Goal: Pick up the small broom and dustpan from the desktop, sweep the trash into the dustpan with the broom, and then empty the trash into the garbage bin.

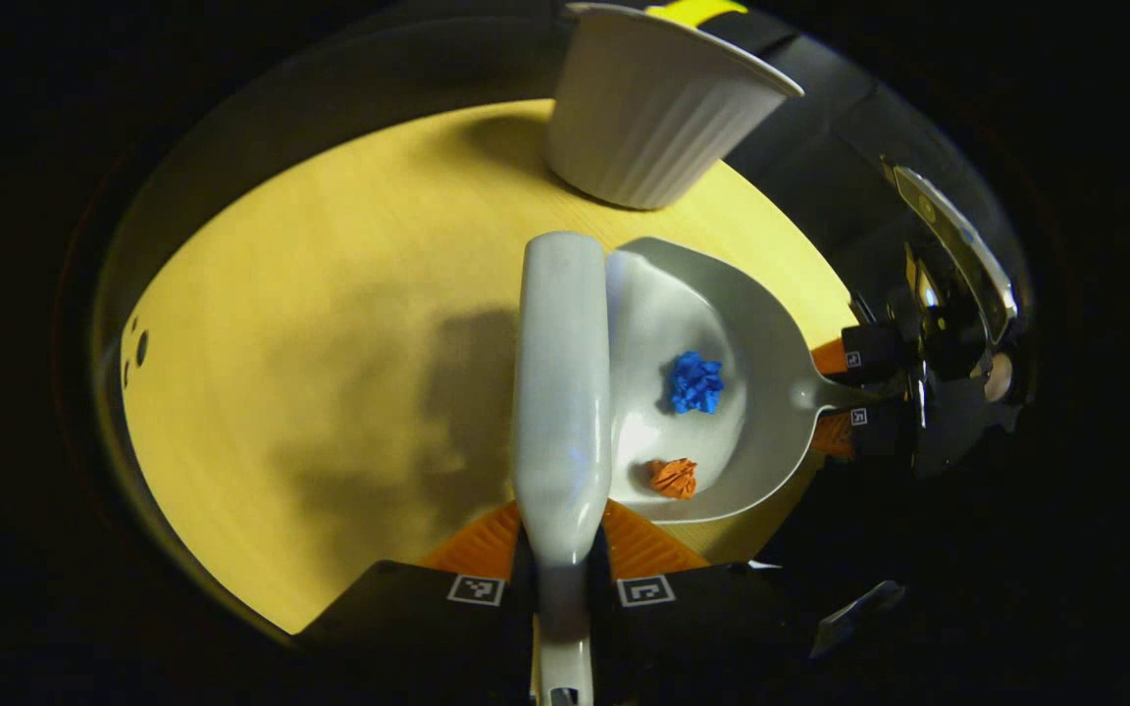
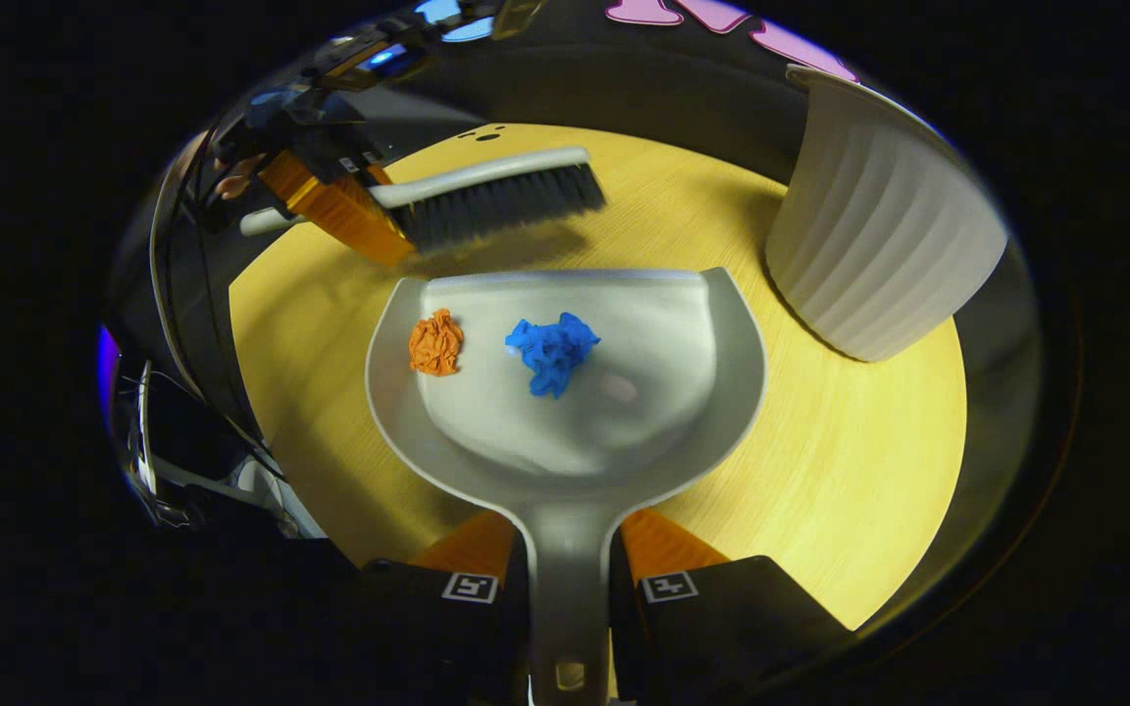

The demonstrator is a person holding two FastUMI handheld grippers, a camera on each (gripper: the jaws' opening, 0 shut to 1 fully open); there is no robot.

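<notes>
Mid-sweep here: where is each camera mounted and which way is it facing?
Left gripper view: rides the left gripper, looking down the broom at the tabletop.
Right gripper view: rides the right gripper, looking along the dustpan toward the broom; a hand shows.
Shared: dustpan, blue scrap, orange scrap, white bin.

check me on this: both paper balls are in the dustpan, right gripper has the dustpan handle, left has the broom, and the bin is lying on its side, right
One thing is wrong: the bin stands upright on the table, as the right gripper view shows. The rest holds: both paper balls lie in the dustpan, held by the right gripper; the left gripper holds the broom.
</notes>
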